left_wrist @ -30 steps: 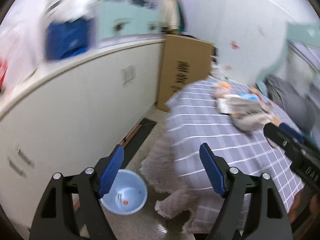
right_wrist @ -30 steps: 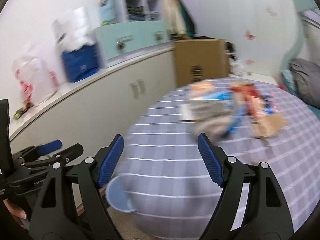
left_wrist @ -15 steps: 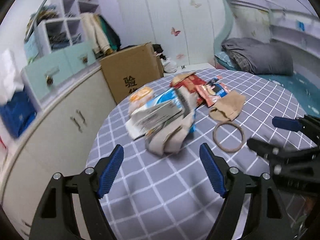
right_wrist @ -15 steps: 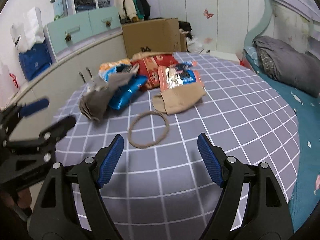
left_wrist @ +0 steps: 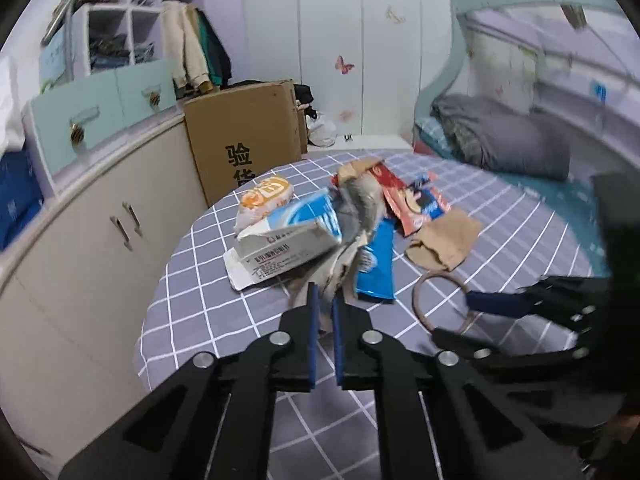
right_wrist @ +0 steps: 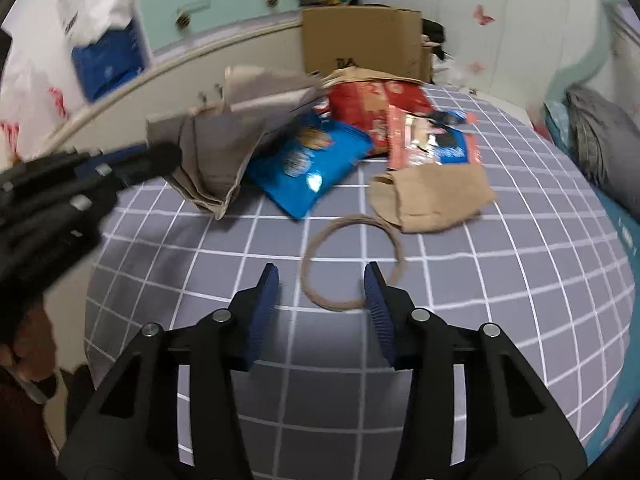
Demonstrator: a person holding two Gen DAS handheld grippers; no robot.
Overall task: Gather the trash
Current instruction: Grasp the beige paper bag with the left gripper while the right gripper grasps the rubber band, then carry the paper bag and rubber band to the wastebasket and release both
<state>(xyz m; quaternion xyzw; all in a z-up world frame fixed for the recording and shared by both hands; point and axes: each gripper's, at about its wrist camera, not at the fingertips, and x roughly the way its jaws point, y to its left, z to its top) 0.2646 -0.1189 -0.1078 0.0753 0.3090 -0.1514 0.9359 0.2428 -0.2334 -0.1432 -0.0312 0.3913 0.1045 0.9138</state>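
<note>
Where legible, the cardboard box point(left_wrist: 244, 136) reads "验货" in black.

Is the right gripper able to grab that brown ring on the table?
Probably yes. The right gripper sits just in front of the brown ring, its jaws closing beside the near edge, with nothing between them.

desk cover point(right_wrist: 500, 288): matt checked cloth
blue snack bag point(right_wrist: 308, 164): glossy plastic film
folded cardboard point(right_wrist: 224, 148): dull grey, creased
ring point(right_wrist: 352, 260): rough tan paper
brown pouch point(right_wrist: 436, 196): matt paper
</note>
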